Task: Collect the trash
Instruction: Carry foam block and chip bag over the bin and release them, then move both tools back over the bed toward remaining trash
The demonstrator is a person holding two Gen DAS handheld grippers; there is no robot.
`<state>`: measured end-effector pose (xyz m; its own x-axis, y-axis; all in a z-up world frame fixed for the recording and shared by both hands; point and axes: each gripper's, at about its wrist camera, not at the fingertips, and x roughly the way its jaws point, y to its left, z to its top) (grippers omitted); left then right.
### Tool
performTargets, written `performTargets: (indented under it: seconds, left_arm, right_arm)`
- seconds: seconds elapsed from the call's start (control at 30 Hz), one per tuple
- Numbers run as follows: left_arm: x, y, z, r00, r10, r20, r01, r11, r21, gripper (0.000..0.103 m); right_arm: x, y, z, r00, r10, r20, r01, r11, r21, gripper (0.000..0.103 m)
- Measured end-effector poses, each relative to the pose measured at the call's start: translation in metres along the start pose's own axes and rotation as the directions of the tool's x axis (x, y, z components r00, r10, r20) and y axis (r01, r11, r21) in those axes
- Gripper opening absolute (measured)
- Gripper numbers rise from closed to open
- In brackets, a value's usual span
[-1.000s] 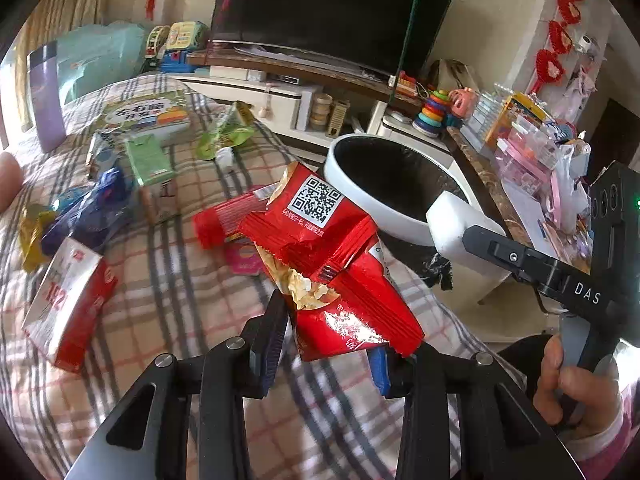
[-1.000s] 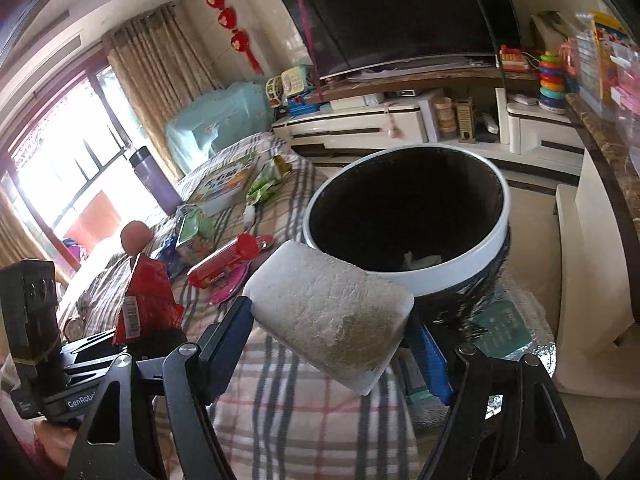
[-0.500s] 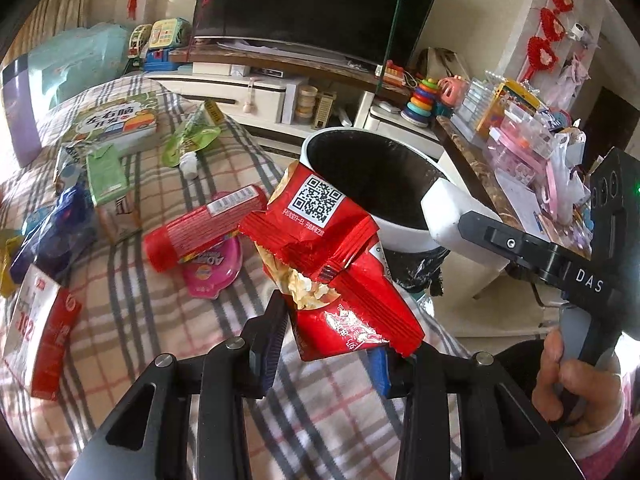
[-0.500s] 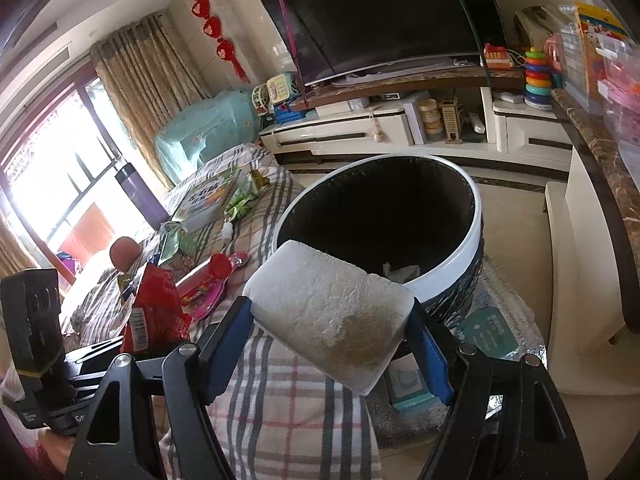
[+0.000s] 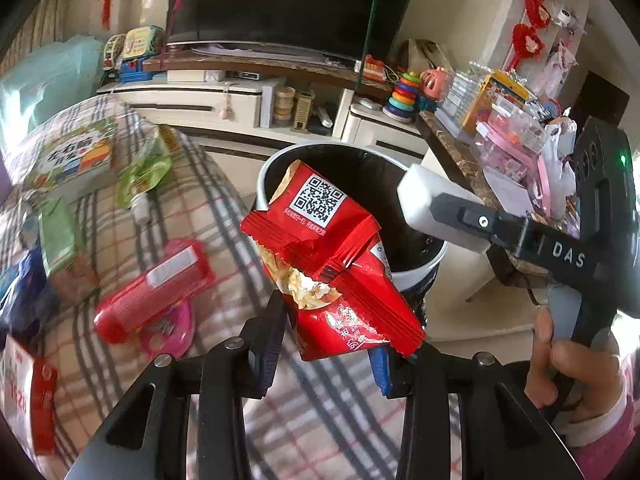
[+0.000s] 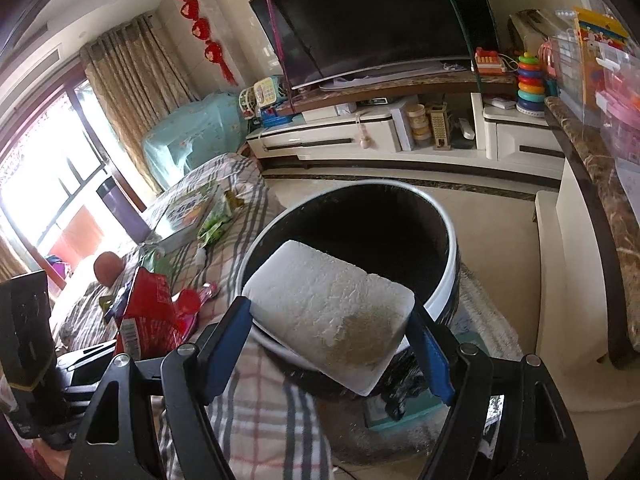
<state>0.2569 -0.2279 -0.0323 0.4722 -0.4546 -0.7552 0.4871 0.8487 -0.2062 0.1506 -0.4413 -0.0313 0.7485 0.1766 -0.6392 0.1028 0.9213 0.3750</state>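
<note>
Red snack wrapper (image 5: 340, 268) sitting clamped in left gripper (image 5: 332, 336), jaws narrowed onto crumpled foil, top edge hanging over bin rim (image 5: 264, 184). White foam block (image 6: 332, 312) riding in right gripper (image 6: 332, 344), jaws spread wide and pressing its ends, hovering over black-lined bin (image 6: 448, 280). More wrappers lying on plaid cloth (image 5: 224, 216).

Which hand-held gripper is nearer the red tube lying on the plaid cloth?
Left. The left hand-held gripper, holding the red snack bag, hangs just beside the red tube. The right hand-held gripper, holding the white sponge, sits by the bin.
</note>
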Motion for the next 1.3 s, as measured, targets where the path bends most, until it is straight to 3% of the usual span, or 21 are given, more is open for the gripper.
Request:
performTargets:
  seconds: [0.43, 1.0, 1.1, 1.13, 1.23, 1.3]
  left_arm:
    - [0.041, -0.005, 0.046, 0.999, -0.006, -0.041, 0.007, 1.000, 0.010, 0.037]
    - [0.069, -0.012, 0.062, 0.998, 0.008, -0.067, -0.006, 1.000, 0.018, 0.040]
    - [0.072, -0.014, 0.063, 0.998, 0.018, -0.068, -0.016, 1.000, 0.026, 0.047]
    - [0.073, -0.015, 0.062, 0.997, 0.025, -0.067, -0.023, 0.999, 0.026, 0.053]
    - [0.073, -0.016, 0.061, 0.997, 0.036, -0.067, -0.034, 0.999, 0.025, 0.064]
    - [0.071, -0.016, 0.059, 0.997, 0.032, -0.066, -0.031, 0.999, 0.018, 0.066]
  right_arm:
    - [0.019, -0.021, 0.035, 1.000, -0.012, -0.020, 0.012, 1.000, 0.008, 0.080]
    - [0.037, -0.028, 0.043, 0.998, -0.015, -0.053, 0.016, 1.000, 0.011, 0.081]
    - [0.039, -0.029, 0.044, 0.998, -0.017, -0.055, 0.017, 1.000, 0.011, 0.081]
    - [0.040, -0.030, 0.045, 0.998, -0.018, -0.056, 0.018, 1.000, 0.012, 0.081]
    - [0.044, -0.033, 0.046, 0.998, -0.004, -0.067, 0.006, 1.000, 0.026, 0.088]
    - [0.045, -0.036, 0.046, 0.997, 0.013, -0.074, -0.009, 0.999, 0.042, 0.091]
